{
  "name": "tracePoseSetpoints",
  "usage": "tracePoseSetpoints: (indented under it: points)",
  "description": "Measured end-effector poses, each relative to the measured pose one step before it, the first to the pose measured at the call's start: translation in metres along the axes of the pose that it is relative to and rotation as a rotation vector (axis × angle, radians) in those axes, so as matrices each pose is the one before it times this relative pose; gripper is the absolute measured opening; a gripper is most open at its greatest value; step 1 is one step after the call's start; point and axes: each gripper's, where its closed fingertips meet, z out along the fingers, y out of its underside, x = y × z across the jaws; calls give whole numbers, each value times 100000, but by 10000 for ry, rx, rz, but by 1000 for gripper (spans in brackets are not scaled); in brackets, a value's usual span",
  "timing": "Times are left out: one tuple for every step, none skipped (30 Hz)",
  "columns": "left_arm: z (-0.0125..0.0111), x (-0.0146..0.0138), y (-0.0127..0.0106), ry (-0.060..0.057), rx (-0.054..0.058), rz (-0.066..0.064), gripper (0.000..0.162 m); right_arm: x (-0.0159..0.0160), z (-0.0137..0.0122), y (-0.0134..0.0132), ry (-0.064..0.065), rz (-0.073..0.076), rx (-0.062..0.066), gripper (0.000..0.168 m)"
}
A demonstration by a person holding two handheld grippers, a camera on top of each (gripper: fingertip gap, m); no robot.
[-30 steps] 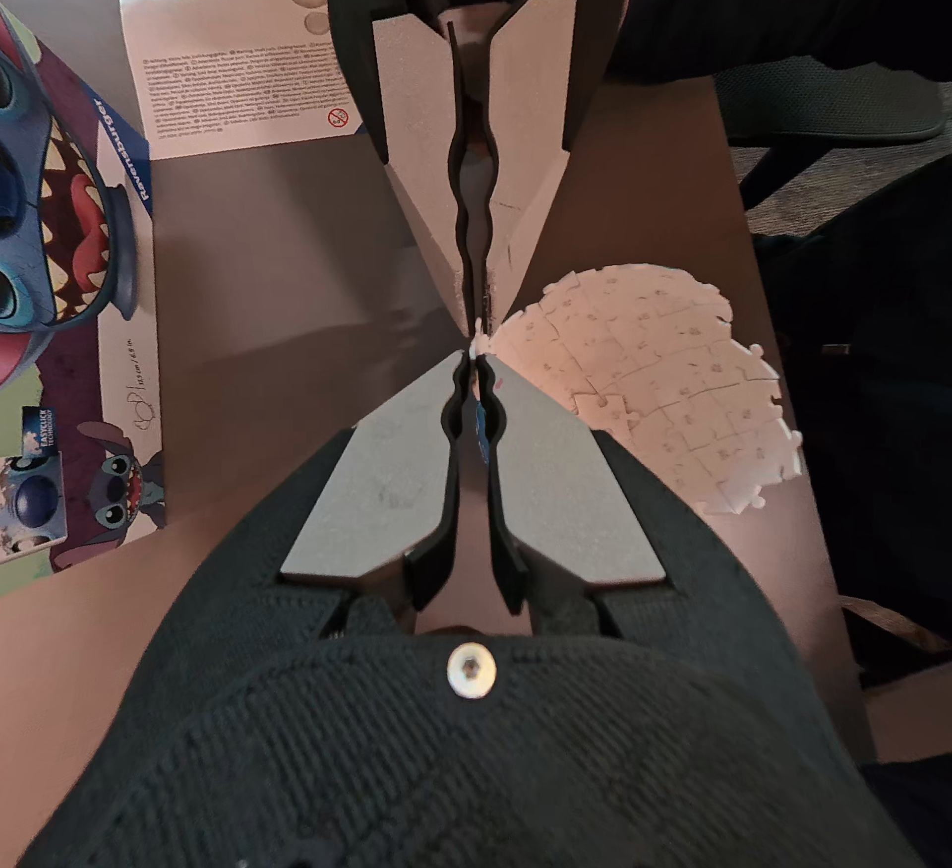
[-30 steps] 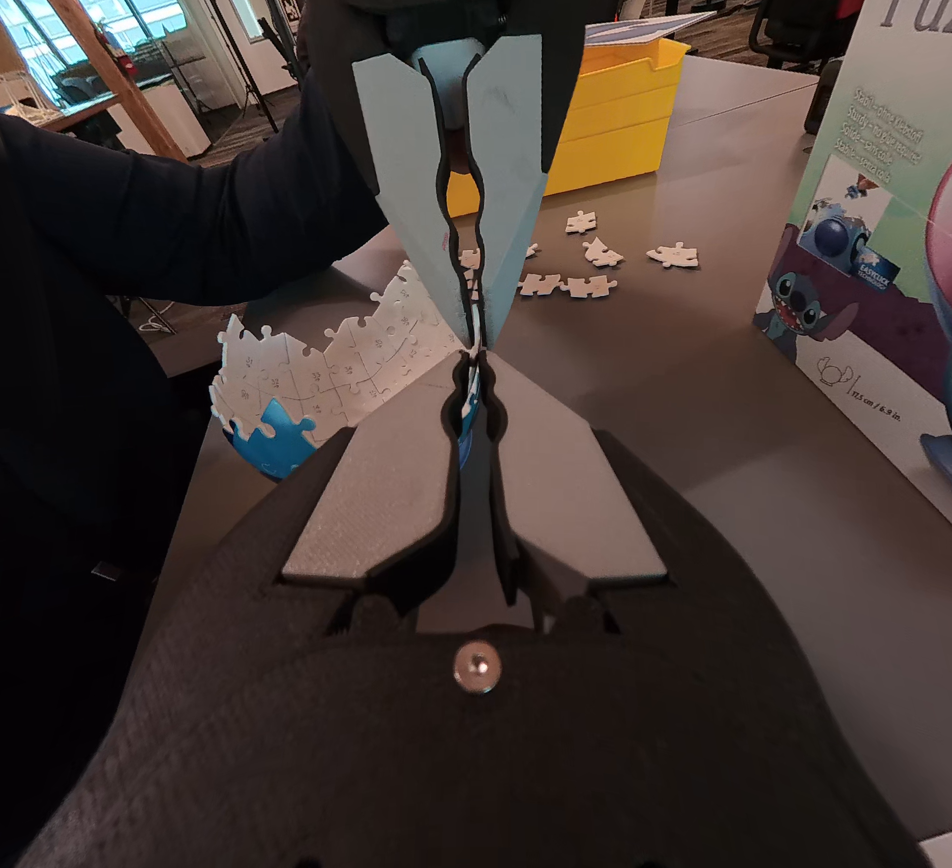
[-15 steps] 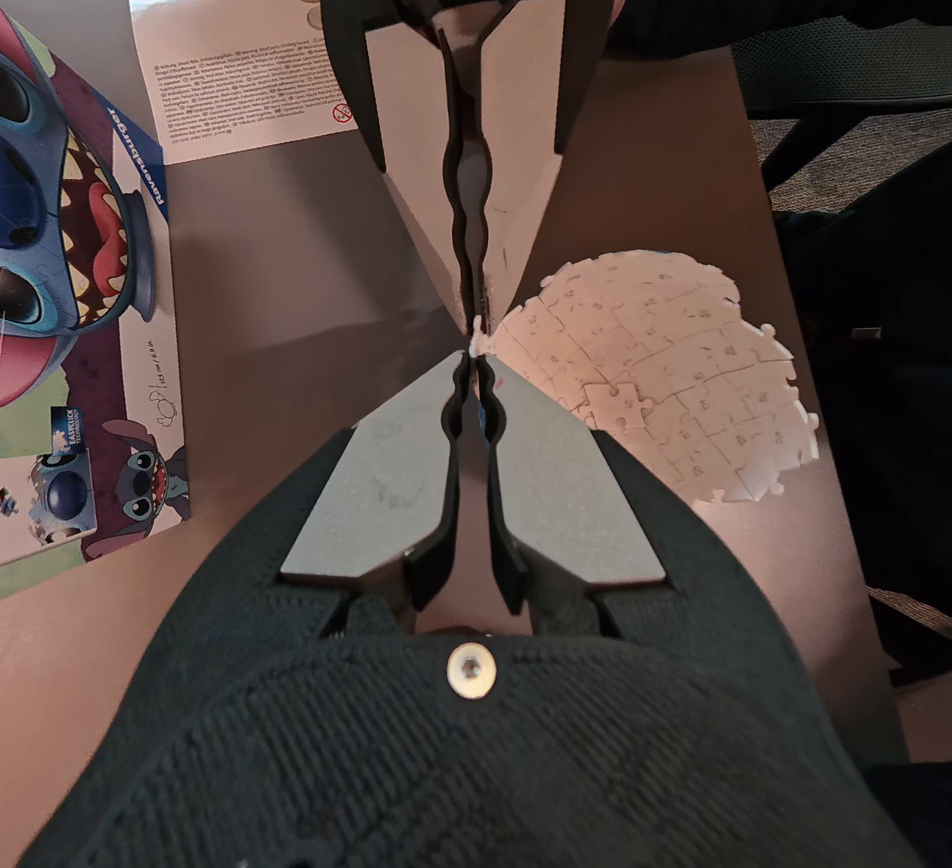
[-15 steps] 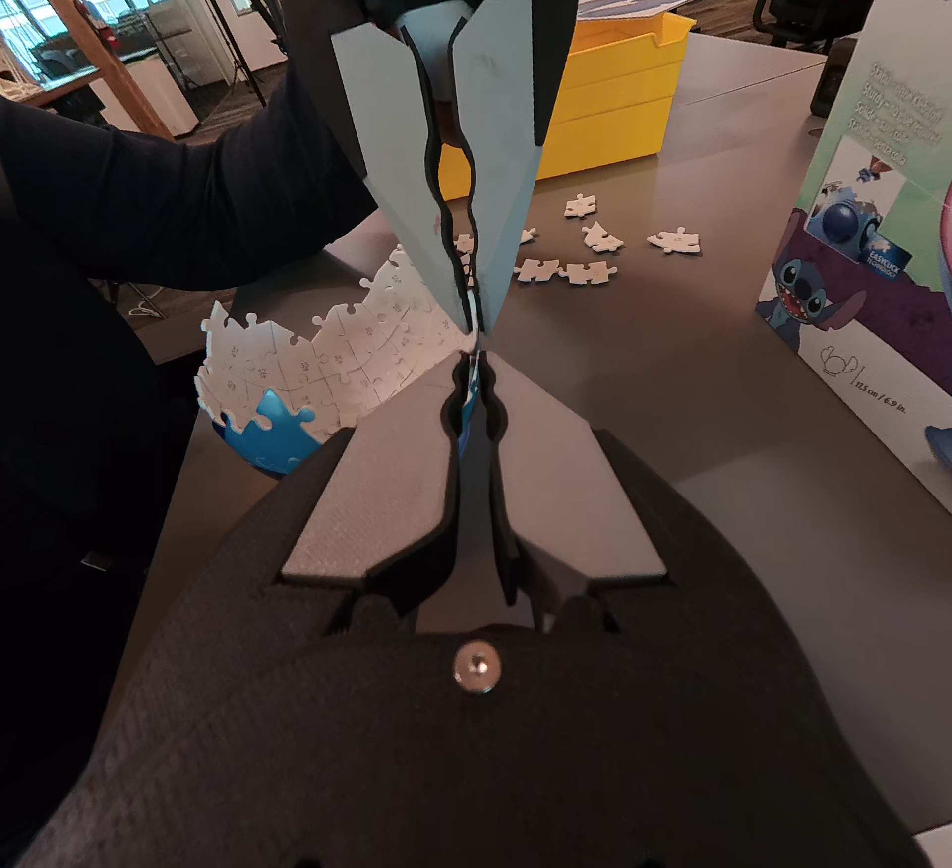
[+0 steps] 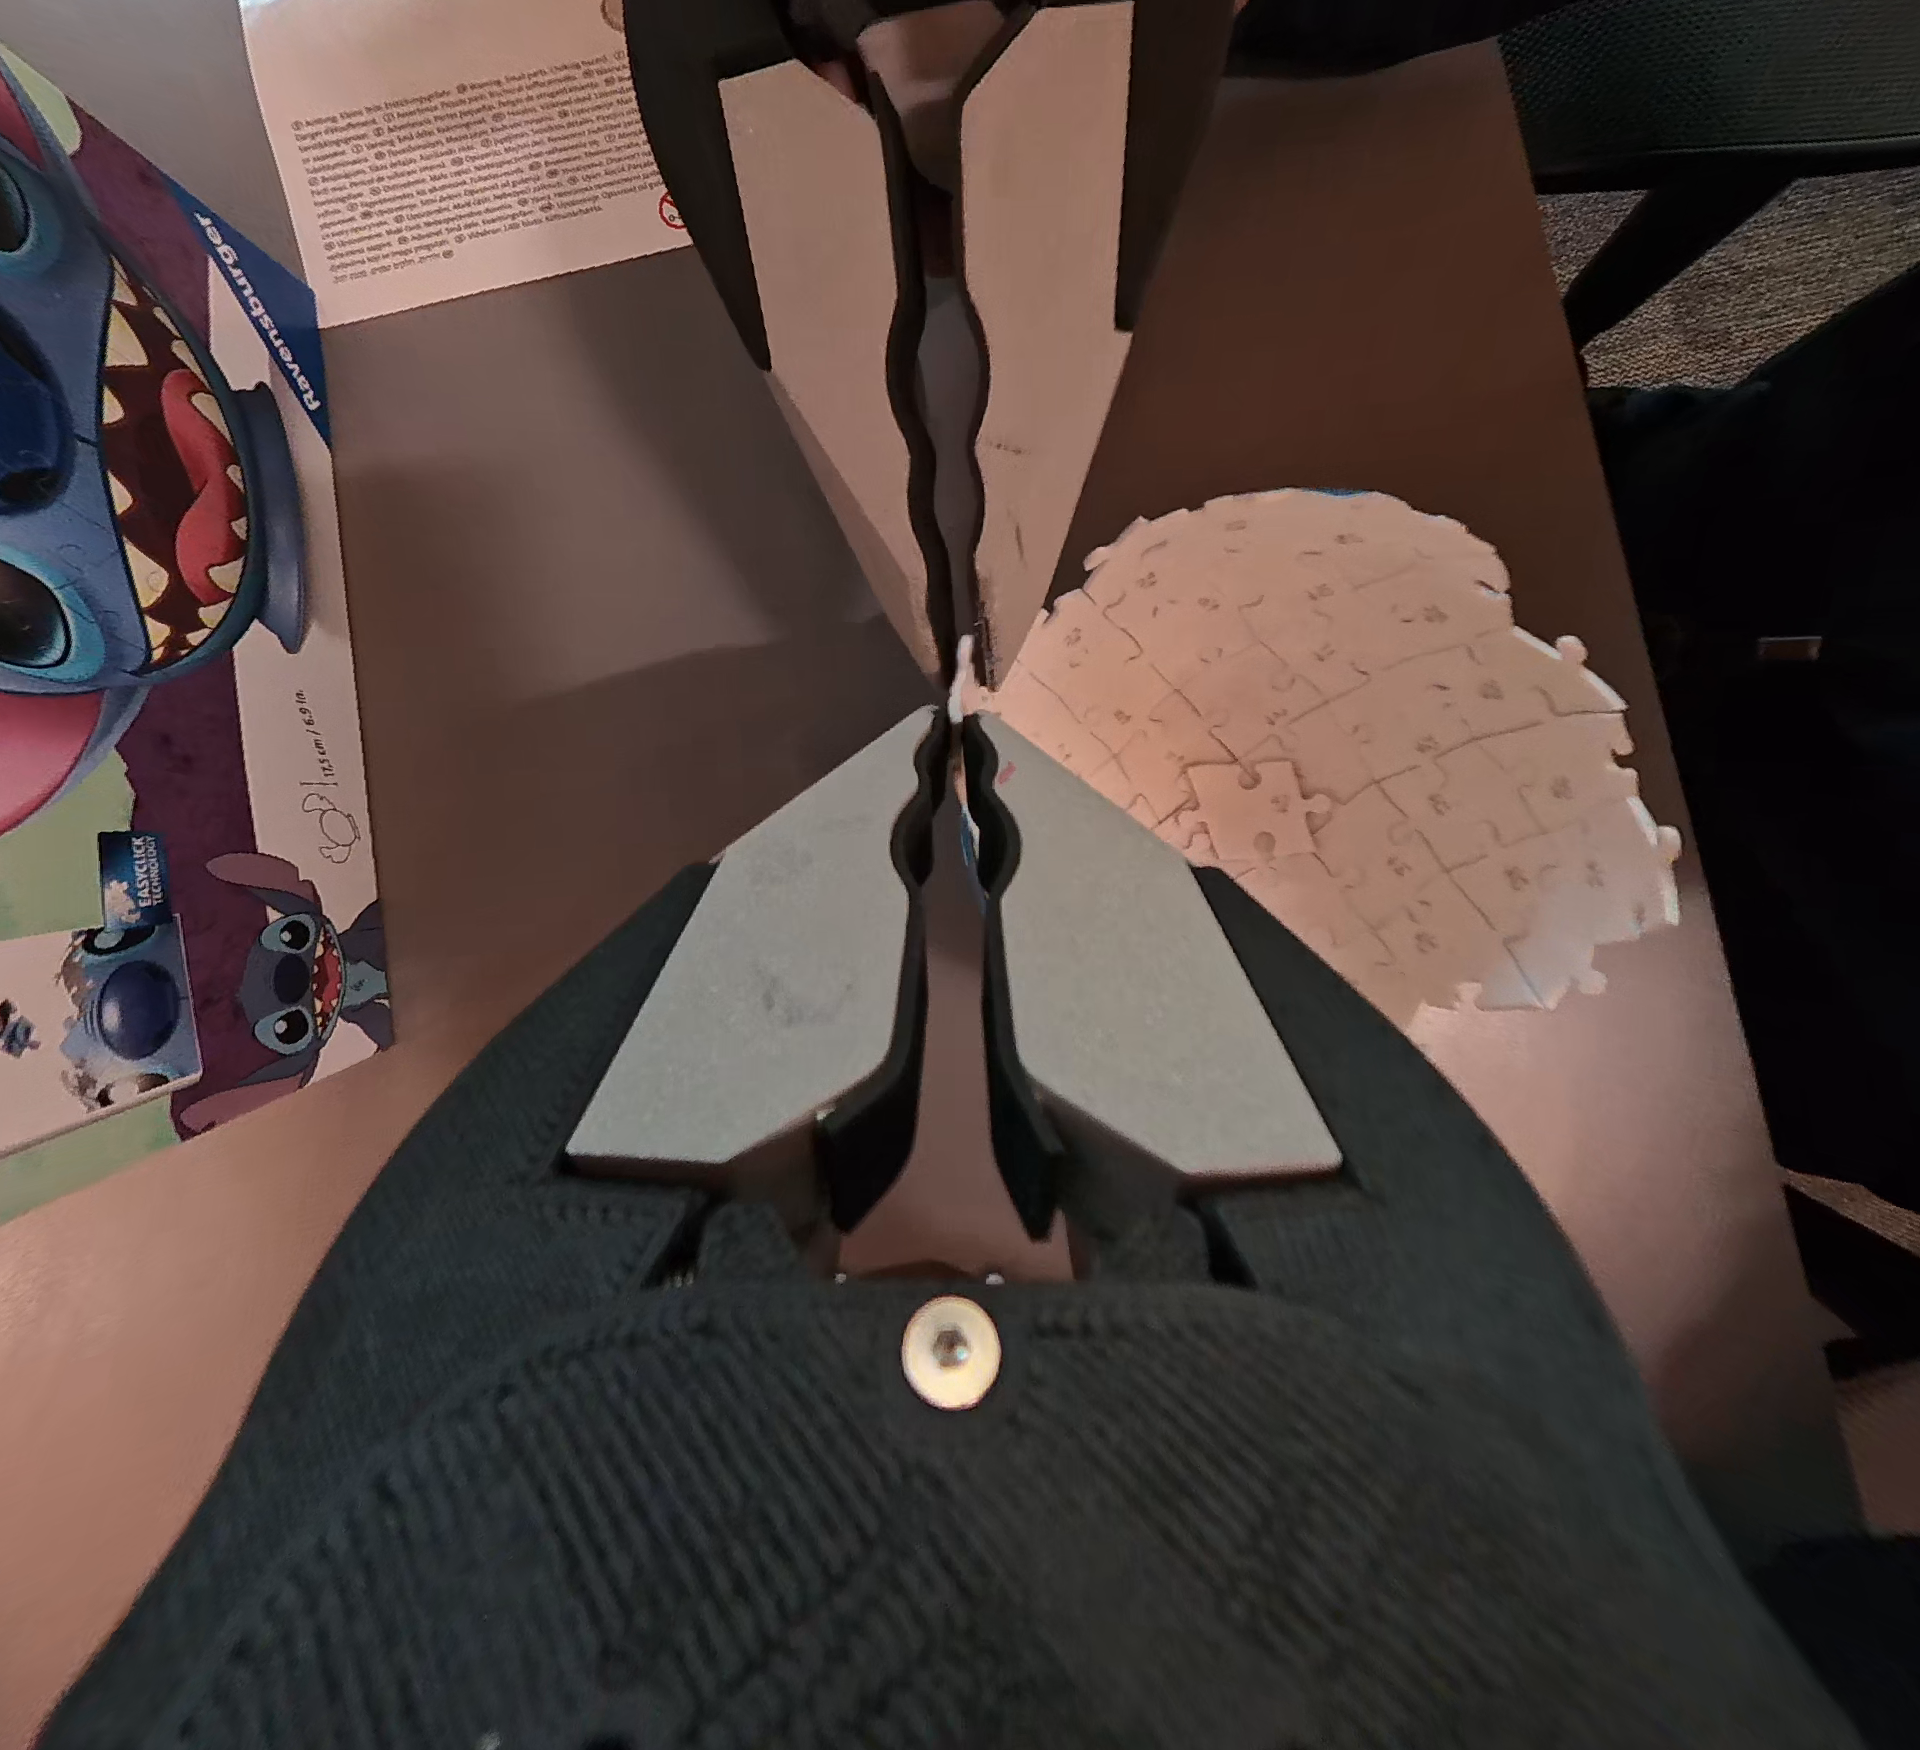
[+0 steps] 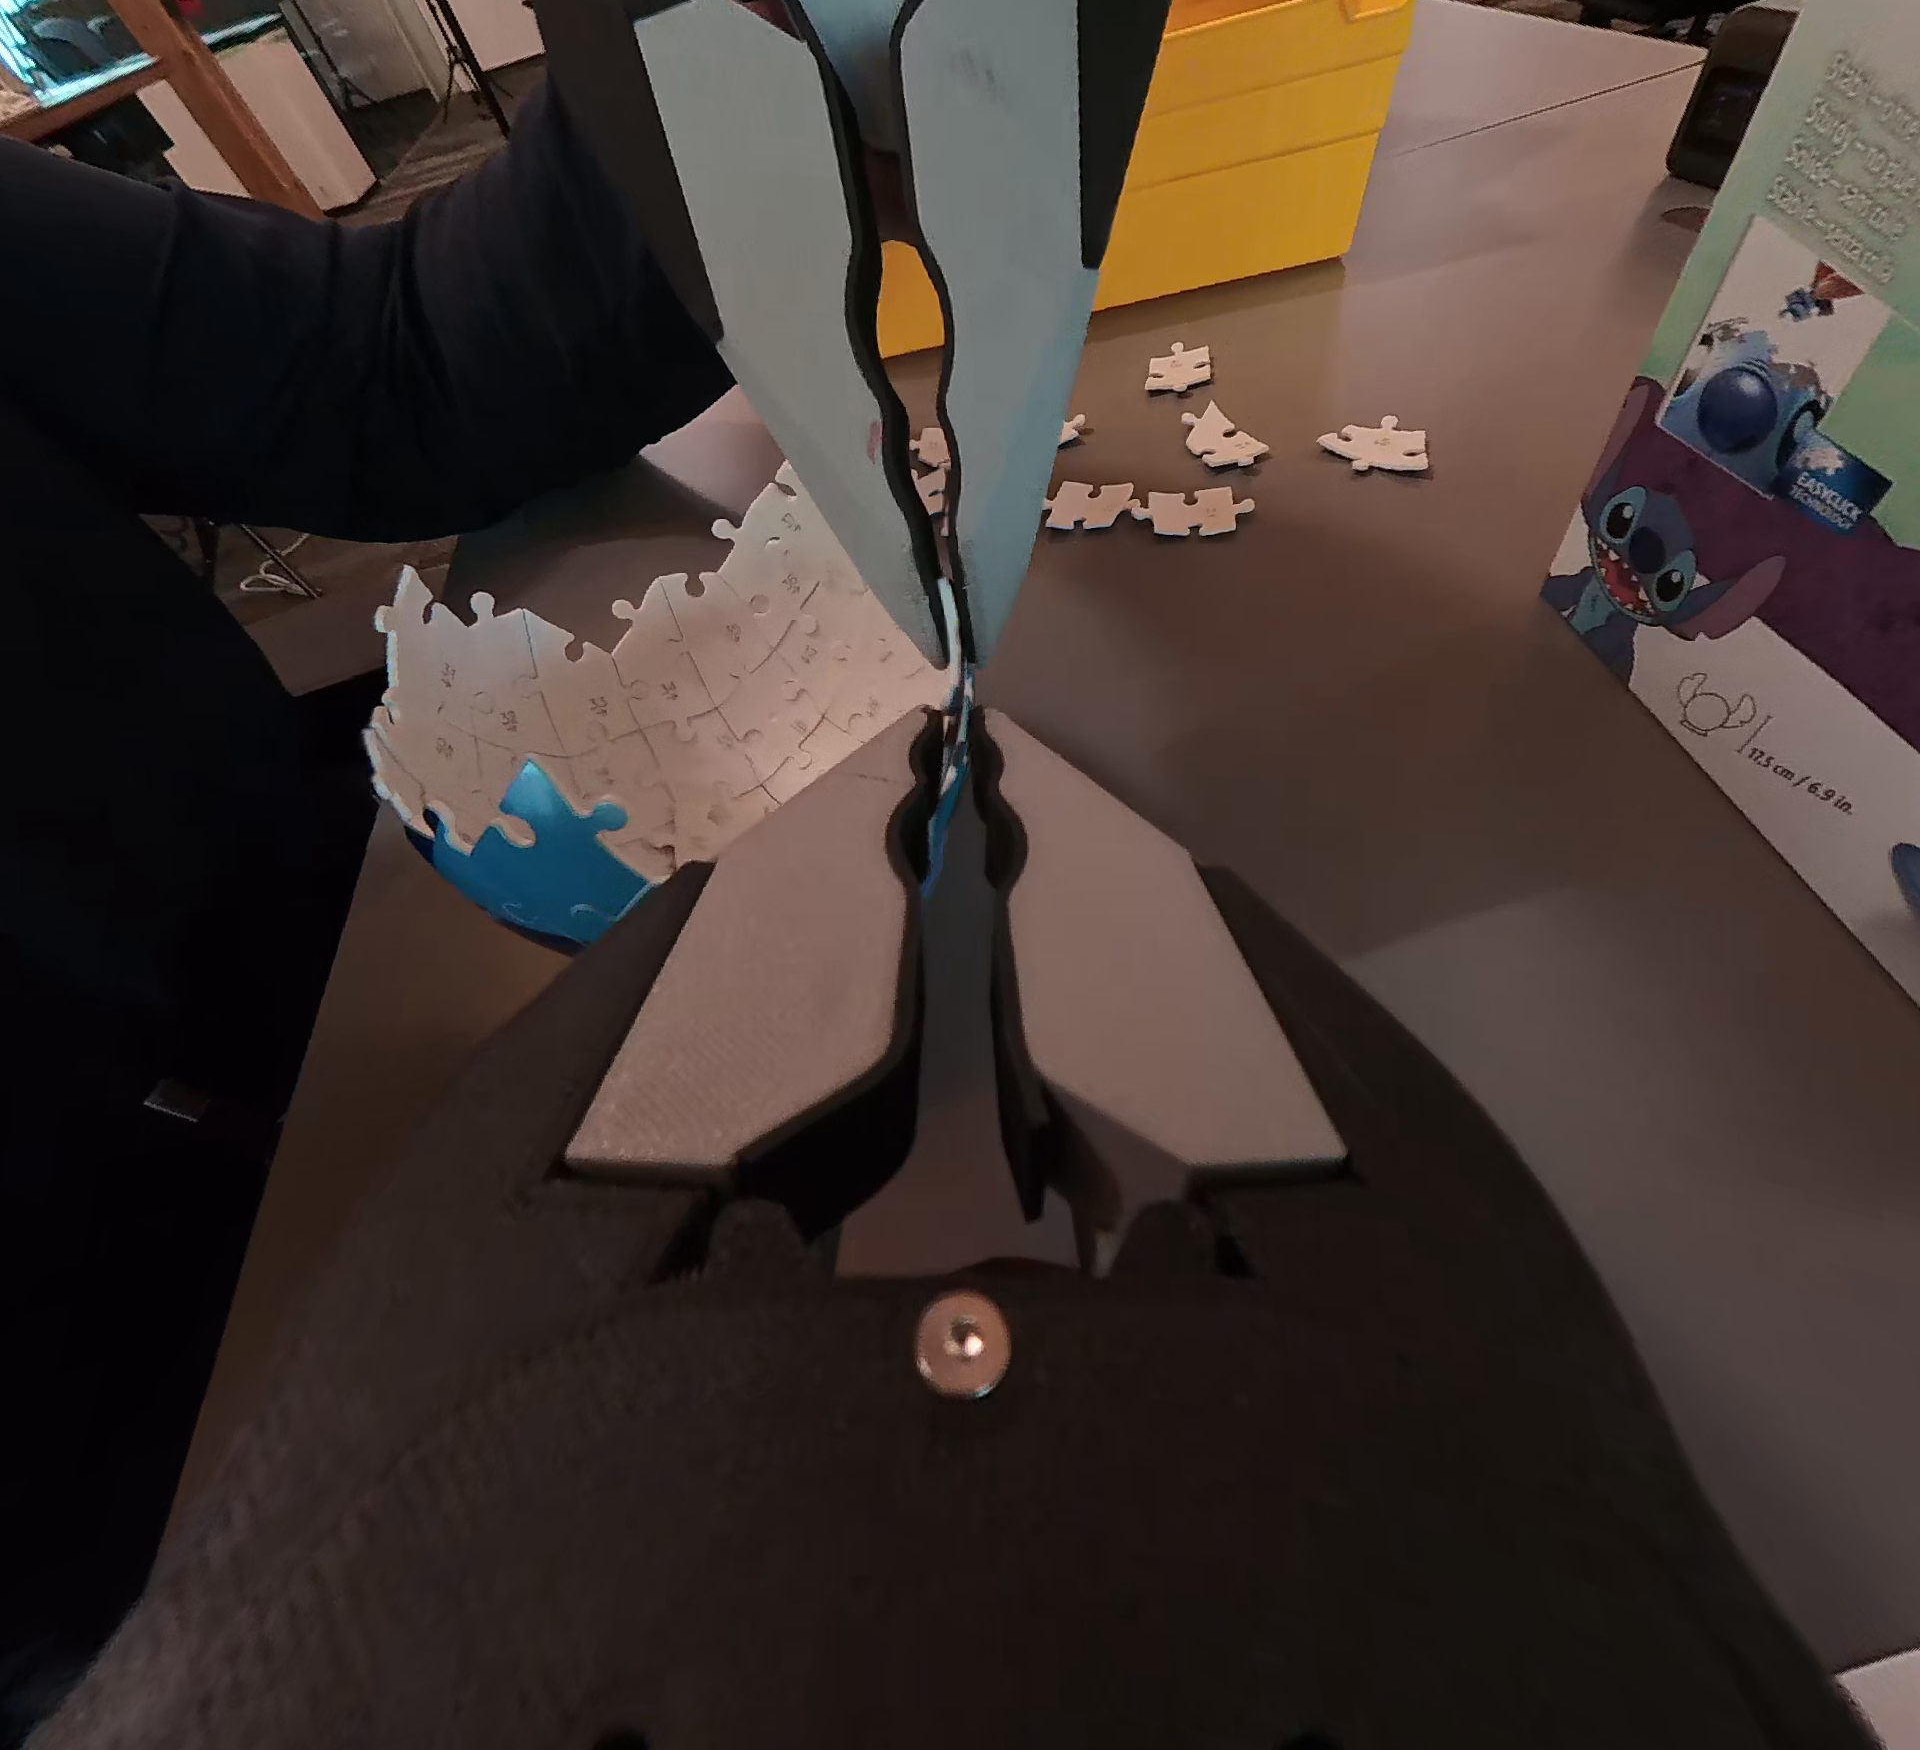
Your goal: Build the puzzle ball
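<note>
Both grippers' fingers (image 5: 831, 952) pinch the half-built puzzle ball (image 5: 1351, 744); only right view shows loose pieces (image 6: 1195, 511).

Printed text, not transcribed: puzzle box (image 5: 281, 713) faces, the instruction leaflet (image 5: 447, 142) beside it, small numerals inside puzzle ball (image 5: 1351, 713) pieces near the worktop edge.

Black ribbed tongs (image 5: 957, 732) with grey fingers (image 5: 790, 973), silver screw (image 5: 951, 1352), dark sleeve (image 6: 312, 329).
</note>
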Motion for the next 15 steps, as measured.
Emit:
tracePoseSetpoints:
  points:
    - [-16,-17,-29,-47,-2,29,0,4,-8,-13,52,-88,-12,0]
    - [-17,4,-49,-35,8,23,0,46,-2,1,81,-83,-18,0]
    - [-7,-5,-23,-37,-10,23,0,38,-5,-3,62,-64,-20,0]
    - [8,-11,-9,-39,-12,26,0,13,-5,13,39,-45,-19,0]
    - [18,7,-6,-22,-13,22,0,17,-4,19,26,-28,-19,0]
    - [24,22,22,-4,-16,14,0,10,15,25,19,-21,-22,0]
    - [20,16,49,4,-23,5,0,6,21,36,20,-25,-23,0]
    - [17,-15,36,-9,-21,-5,1,21,14,11,36,-37,-16,0]
    - [3,-25,38,-4,-13,-21,1,25,8,-3,44,-45,-10,0]
    - [-16,-26,7,1,1,-27,1,15,3,-7,41,-43,-5,0]
    - [-8,-26,-8,7,10,-31,1,8,-6,-18,29,-31,-4,0]
    - [-4,-40,6,-6,3,-36,1,11,-6,7,27,-22,-9,0]
    - [12,-69,24,-28,-13,-29,2,16,-3,-7,24,-19,-8,0]
    - [5,-65,59,-28,-32,-20,4,9,-8,-7,25,-25,-6,0]
    - [21,-14,93,-6,-47,-17,4,12,-13,-4,31,-34,-6,0]
